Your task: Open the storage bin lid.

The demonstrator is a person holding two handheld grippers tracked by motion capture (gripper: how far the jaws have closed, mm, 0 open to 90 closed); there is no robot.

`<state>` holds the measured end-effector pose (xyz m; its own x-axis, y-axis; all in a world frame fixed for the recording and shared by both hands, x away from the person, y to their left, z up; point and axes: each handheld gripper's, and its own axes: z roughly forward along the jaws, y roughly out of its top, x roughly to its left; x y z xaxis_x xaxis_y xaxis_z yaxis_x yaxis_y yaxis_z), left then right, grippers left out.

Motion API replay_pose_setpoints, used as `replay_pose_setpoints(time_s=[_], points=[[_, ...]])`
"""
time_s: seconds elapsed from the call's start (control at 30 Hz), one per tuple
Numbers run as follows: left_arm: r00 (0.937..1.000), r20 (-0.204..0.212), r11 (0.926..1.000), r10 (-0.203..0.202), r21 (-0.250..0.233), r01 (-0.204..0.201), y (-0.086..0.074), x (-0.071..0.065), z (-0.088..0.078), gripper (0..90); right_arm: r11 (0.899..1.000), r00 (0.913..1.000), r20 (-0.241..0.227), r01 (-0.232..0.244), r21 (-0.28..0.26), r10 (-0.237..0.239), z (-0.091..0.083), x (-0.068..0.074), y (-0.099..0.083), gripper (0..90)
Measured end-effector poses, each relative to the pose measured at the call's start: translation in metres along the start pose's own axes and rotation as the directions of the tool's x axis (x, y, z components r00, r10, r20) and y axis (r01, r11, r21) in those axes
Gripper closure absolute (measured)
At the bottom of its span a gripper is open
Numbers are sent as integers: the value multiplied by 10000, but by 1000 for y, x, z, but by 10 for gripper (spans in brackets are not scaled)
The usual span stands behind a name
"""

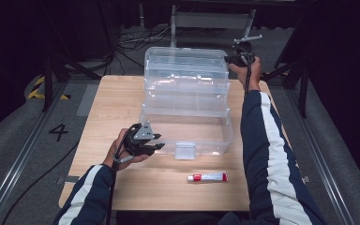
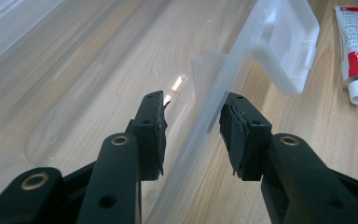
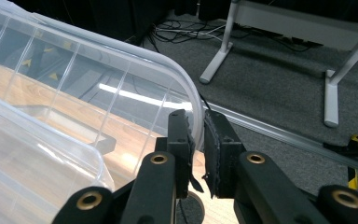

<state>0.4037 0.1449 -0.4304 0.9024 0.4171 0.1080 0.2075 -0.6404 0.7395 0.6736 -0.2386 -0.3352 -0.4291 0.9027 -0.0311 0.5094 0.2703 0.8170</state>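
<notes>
Two grippers work a clear storage box [image 1: 187, 108] on the desk [image 1: 108, 112]: the right gripper [image 3: 196, 135] pinches its raised lid's edge, the left gripper [image 2: 191, 126] straddles its front wall, jaws apart. Beside the box's latch lies a tube [image 1: 207, 176].

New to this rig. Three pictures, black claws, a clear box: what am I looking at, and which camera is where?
No robot: a person holds a two-jaw gripper in each hand. The high view looks down on a wooden table from above; the other two cameras ride on the grippers. On the table stand a clear plastic box with its lid raised, and a small tube in front of it. The left gripper straddles the box's front wall, its pads not pressing on it. The right gripper pinches the lid's rim at the far corner.
</notes>
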Motion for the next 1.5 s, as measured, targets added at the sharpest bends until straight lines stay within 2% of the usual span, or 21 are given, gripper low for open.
replay_pose_setpoints(time_s=[0.27,0.3,0.37,0.4,0.47,0.6,0.8,0.83,1.17,1.27,1.5], points=[[10000,50,10000,-9,-42,9,-1,0,-1,605,9985,10000,-29,-29,553,31,11,-6,-6,828],[10000,42,10000,19,-29,-19,-1,0,-1,605,9990,10000,2,-55,444,55,11,-8,-7,900],[10000,-52,10000,11,-69,-11,-1,0,0,607,9997,9999,14,-172,196,171,10,-9,-7,900],[10000,61,10000,-23,-65,24,-1,0,0,605,9986,9996,226,156,500,-167,11,-8,-7,899],[10000,20,10000,17,-62,-17,-1,0,0,612,9976,9990,267,334,612,-351,11,-8,-6,899],[10000,72,10000,36,-75,-35,-1,0,0,613,9984,9988,353,328,455,-344,6,-10,-5,897],[10000,48,10000,43,-72,-43,-1,0,0,612,9991,9990,344,265,333,-276,-2,-11,-7,881],[10000,54,10000,41,-70,-41,-1,0,0,613,9987,9985,352,399,329,-411,-6,-10,-9,876],[9999,38,9999,124,34,-125,0,0,1,610,9975,9976,86,692,132,-693,-28,-4,-18,874],[9999,74,9999,149,32,-150,0,1,1,611,9957,9957,5,924,75,-924,-39,1,-24,877],[9998,69,9998,178,90,-179,0,0,1,610,9937,9937,39,1122,-25,-1122,-57,3,-35,877]])
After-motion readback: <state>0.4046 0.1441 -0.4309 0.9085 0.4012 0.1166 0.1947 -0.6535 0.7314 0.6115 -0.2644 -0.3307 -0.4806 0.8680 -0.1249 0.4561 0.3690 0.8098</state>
